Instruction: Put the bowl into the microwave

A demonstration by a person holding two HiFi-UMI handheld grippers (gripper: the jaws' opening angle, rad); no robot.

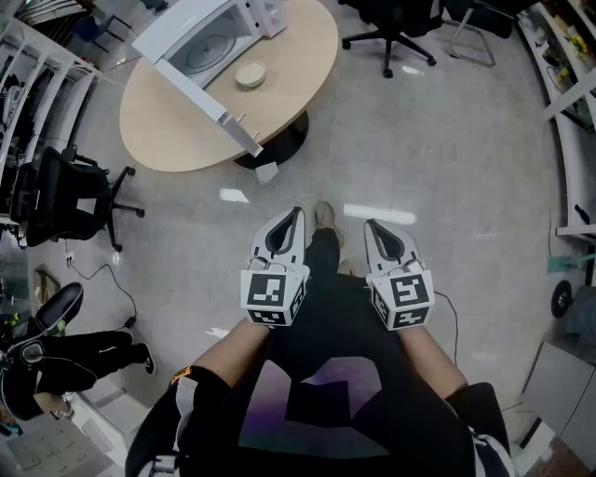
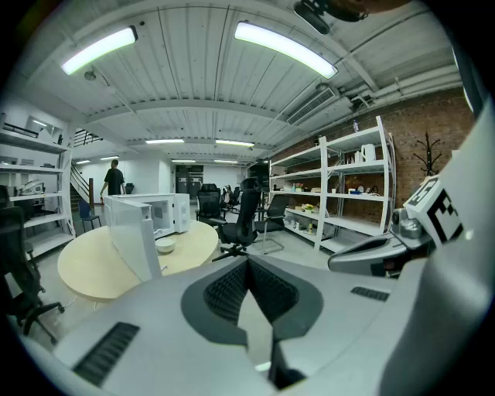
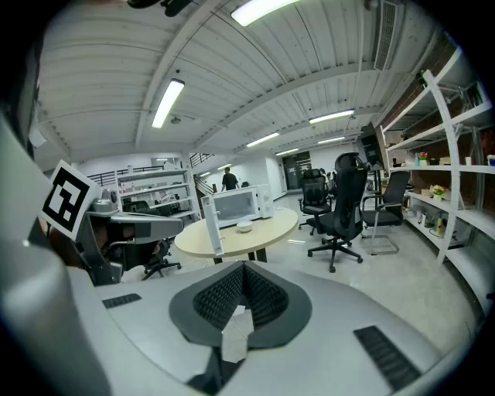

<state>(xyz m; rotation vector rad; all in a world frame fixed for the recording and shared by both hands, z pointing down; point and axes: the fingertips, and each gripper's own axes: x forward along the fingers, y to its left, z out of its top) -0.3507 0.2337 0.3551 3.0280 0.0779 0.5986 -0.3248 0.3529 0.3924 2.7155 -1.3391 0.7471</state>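
A pale bowl (image 1: 250, 74) sits on the oval wooden table (image 1: 186, 130), just in front of the white microwave (image 1: 209, 37), whose door (image 1: 200, 88) stands wide open. Both grippers are far from the table, held side by side at waist height. The jaws of my left gripper (image 1: 296, 217) and my right gripper (image 1: 372, 226) are closed together with nothing between them. In the left gripper view the bowl (image 2: 165, 246) and microwave (image 2: 158, 213) lie ahead to the left. The right gripper view shows the bowl (image 3: 244, 227) and microwave (image 3: 236, 207) straight ahead.
Black office chairs stand left of the table (image 1: 65, 196) and beyond it (image 1: 391, 28). White shelving (image 1: 568, 102) runs along the right wall. A person (image 2: 114, 179) stands far off. Grey floor lies between me and the table.
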